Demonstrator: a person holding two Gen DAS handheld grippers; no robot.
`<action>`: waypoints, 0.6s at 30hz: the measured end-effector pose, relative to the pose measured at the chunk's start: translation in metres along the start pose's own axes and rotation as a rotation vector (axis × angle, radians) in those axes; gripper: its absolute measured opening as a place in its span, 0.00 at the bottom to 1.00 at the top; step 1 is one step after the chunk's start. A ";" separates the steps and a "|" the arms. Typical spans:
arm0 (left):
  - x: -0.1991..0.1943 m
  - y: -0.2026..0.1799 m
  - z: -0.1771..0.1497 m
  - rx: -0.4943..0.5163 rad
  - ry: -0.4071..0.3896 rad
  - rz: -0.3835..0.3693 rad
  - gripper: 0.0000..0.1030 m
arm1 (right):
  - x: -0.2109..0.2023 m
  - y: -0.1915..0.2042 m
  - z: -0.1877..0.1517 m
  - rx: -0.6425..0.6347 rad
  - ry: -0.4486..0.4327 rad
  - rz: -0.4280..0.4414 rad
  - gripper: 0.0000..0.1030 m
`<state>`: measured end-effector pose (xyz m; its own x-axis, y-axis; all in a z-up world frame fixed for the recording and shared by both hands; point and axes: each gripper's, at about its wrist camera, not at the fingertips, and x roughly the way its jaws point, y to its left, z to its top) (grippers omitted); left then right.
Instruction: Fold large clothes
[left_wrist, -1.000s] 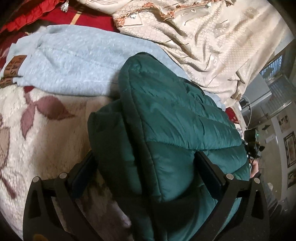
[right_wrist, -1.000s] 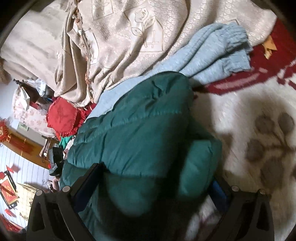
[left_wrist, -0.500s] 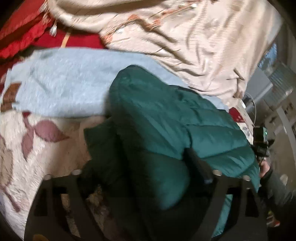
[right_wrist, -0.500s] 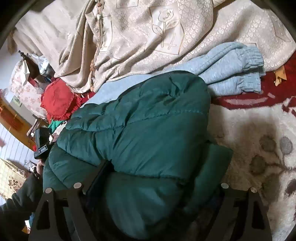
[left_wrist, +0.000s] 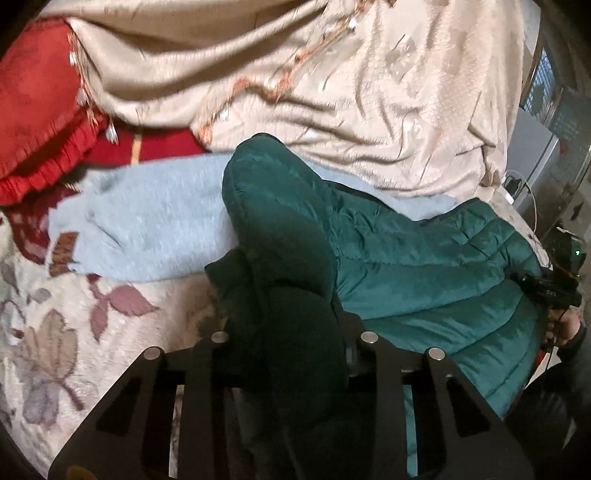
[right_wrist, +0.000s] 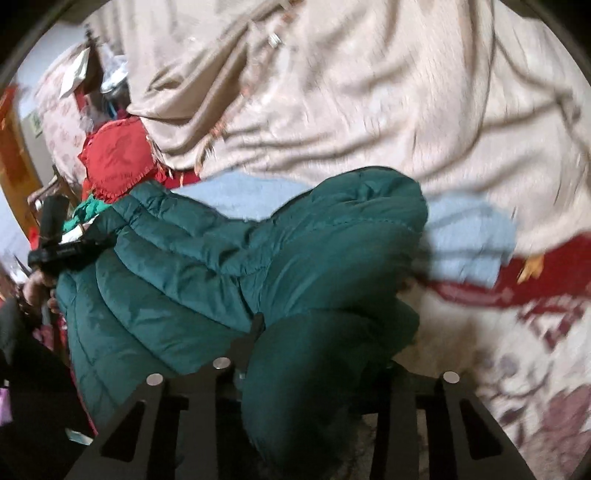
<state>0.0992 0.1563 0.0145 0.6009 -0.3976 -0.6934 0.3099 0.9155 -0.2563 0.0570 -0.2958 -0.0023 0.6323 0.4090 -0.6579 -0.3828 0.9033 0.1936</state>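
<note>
both views are smeared by motion, so the cream bedspread (left_wrist: 388, 110) across the top of each frame shows only as soft folds, and its pattern cannot be read. the left gripper (left_wrist: 295, 332) at lower centre of the left view has its fingertips buried in a dark bunch of the green puffer jacket (left_wrist: 406, 266); its jaws are closing with that padded fold between them, pinching it. the right gripper (right_wrist: 317, 354) at lower centre of the right view is likewise closing on a thick roll of the jacket (right_wrist: 221, 266), its pads hidden under the fabric. the jacket is quilted, teal-green and glossy, stretching from the middle of each frame toward the side where the other gripper shows small, cut off by the fisheye rim. it lies partly over a pale blue fleece garment (left_wrist: 147, 229), on a floral blanket (left_wrist: 55, 332). a red cushion (left_wrist: 33, 122) sits upper left in the left view.
</note>
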 end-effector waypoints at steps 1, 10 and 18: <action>-0.006 -0.001 0.001 0.002 -0.017 0.001 0.29 | -0.011 0.004 0.004 -0.016 -0.040 -0.011 0.32; -0.054 -0.030 0.016 -0.054 -0.191 -0.109 0.26 | -0.085 0.001 0.015 -0.054 -0.247 -0.088 0.31; -0.018 -0.082 0.027 -0.024 -0.115 -0.188 0.26 | -0.082 -0.063 -0.015 0.037 -0.158 -0.093 0.31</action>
<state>0.0825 0.0863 0.0661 0.6150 -0.5643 -0.5507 0.4075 0.8254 -0.3907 0.0187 -0.3884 0.0283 0.7628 0.3362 -0.5523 -0.2948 0.9411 0.1657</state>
